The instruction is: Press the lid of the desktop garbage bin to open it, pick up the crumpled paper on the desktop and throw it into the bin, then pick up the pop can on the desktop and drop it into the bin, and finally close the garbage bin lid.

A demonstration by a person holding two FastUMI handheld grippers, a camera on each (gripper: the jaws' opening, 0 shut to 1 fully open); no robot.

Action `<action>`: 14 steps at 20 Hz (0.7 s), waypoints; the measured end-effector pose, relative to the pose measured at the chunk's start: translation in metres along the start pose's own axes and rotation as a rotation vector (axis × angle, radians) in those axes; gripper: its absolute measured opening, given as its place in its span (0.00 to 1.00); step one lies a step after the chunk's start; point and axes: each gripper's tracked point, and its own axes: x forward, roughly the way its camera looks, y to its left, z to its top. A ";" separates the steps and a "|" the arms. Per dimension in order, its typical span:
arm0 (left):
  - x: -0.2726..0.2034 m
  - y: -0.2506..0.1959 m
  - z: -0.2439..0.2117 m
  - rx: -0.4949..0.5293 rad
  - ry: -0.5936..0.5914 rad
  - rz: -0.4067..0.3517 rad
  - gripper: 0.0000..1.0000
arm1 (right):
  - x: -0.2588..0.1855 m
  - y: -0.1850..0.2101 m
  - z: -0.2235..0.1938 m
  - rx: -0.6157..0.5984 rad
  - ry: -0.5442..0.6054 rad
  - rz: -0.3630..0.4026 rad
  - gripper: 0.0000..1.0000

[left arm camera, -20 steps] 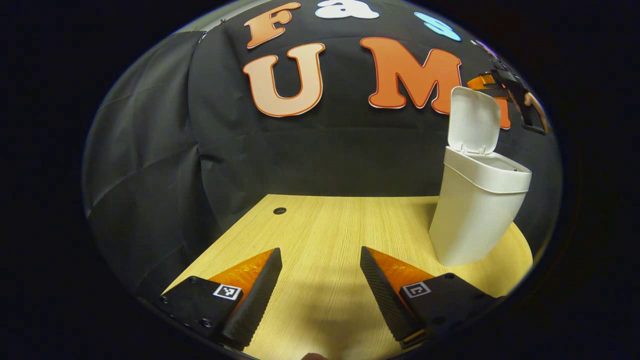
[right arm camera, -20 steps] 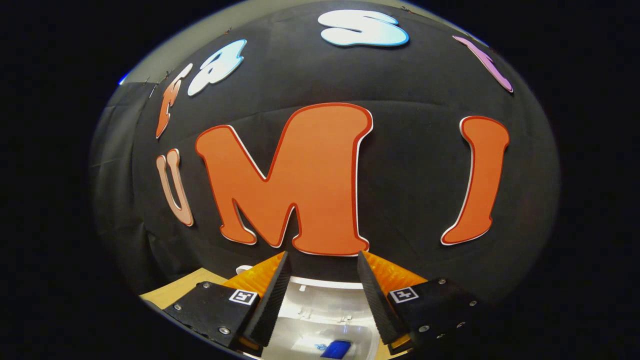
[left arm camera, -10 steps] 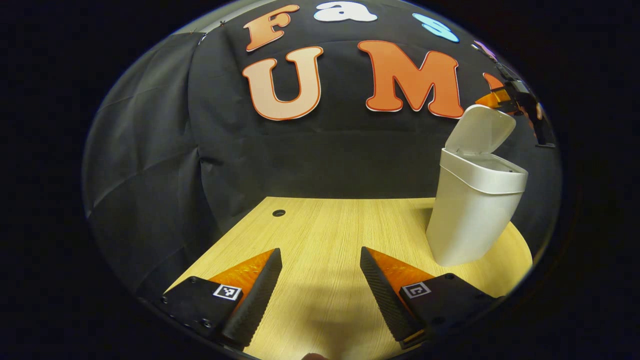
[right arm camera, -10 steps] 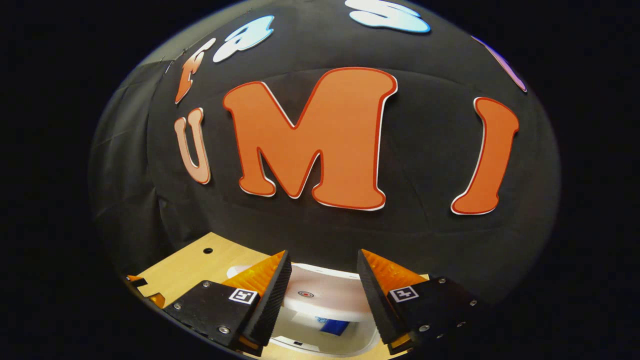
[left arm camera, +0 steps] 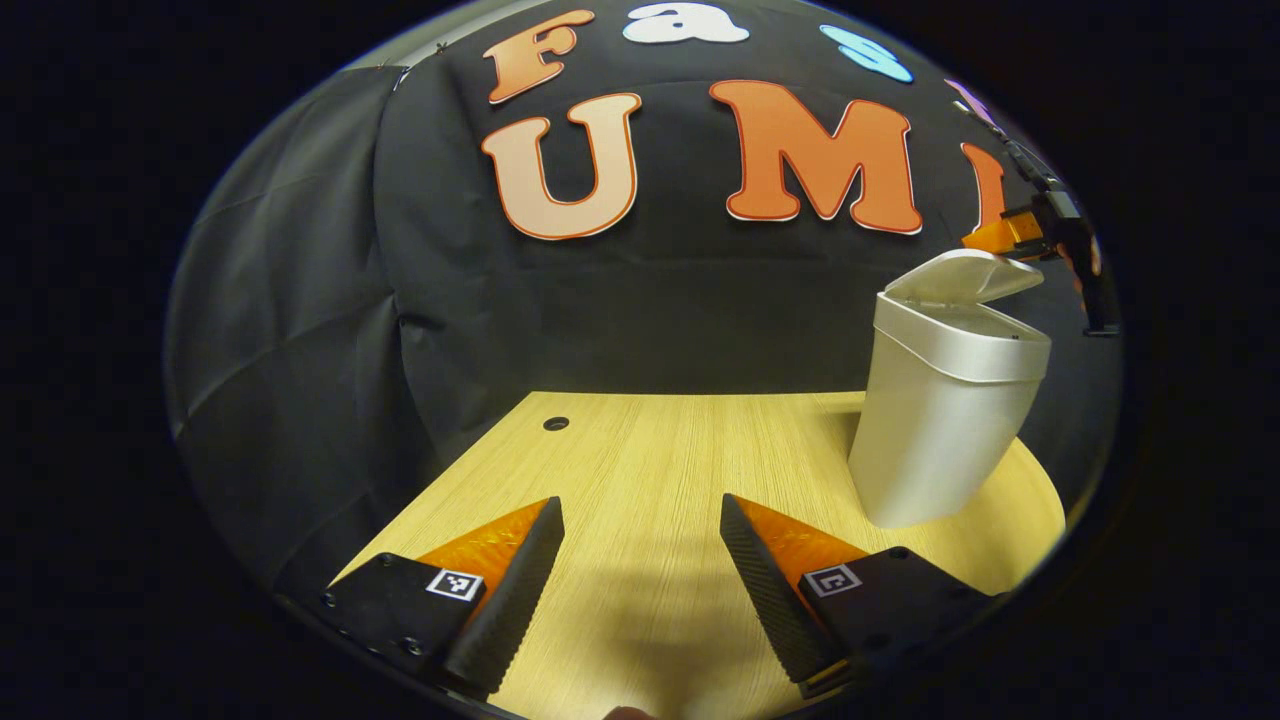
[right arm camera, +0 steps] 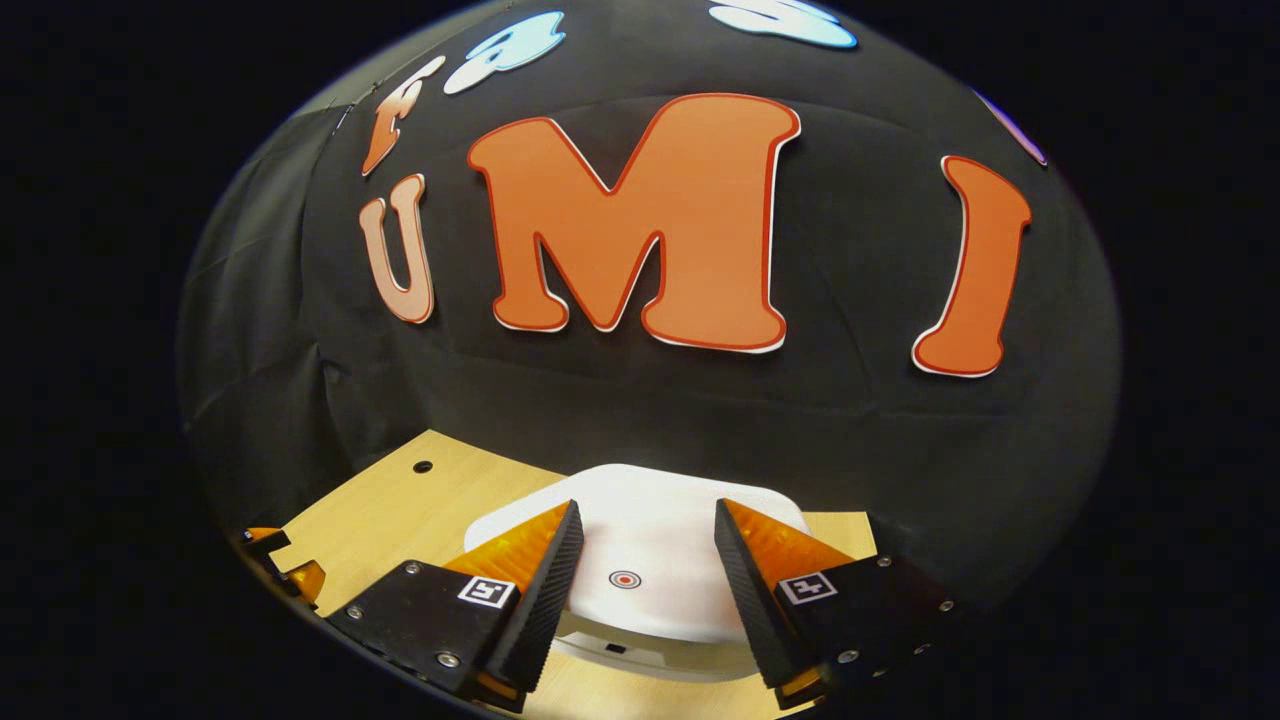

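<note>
Right gripper view, white bin lid [right arm camera: 640,560] almost shut, red dot on it, right gripper [right arm camera: 640,580] jaws wide above it, left gripper [left arm camera: 640,590] spread empty over wooden desk [left arm camera: 650,460], black cloth wall behind

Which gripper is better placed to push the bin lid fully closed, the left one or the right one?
Right. The right gripper is directly over the lid, which is nearly shut on the bin. The left gripper is open over the table, away from the bin.

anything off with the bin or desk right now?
Only the bin lid: it sits ajar, raised along one edge over the bin, not latched. The right tongs, open, are over it. The bin stands upright on the desk; nothing spilled.
</note>
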 end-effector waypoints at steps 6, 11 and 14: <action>0.000 0.000 -0.002 0.004 0.016 -0.007 1.00 | -0.004 0.009 -0.027 0.020 0.041 0.022 0.80; 0.000 -0.001 -0.003 0.011 0.012 -0.010 1.00 | -0.009 0.015 -0.047 0.028 0.076 0.031 0.80; 0.000 0.000 -0.004 0.016 0.023 -0.004 1.00 | -0.008 0.015 -0.053 0.034 0.077 0.004 0.80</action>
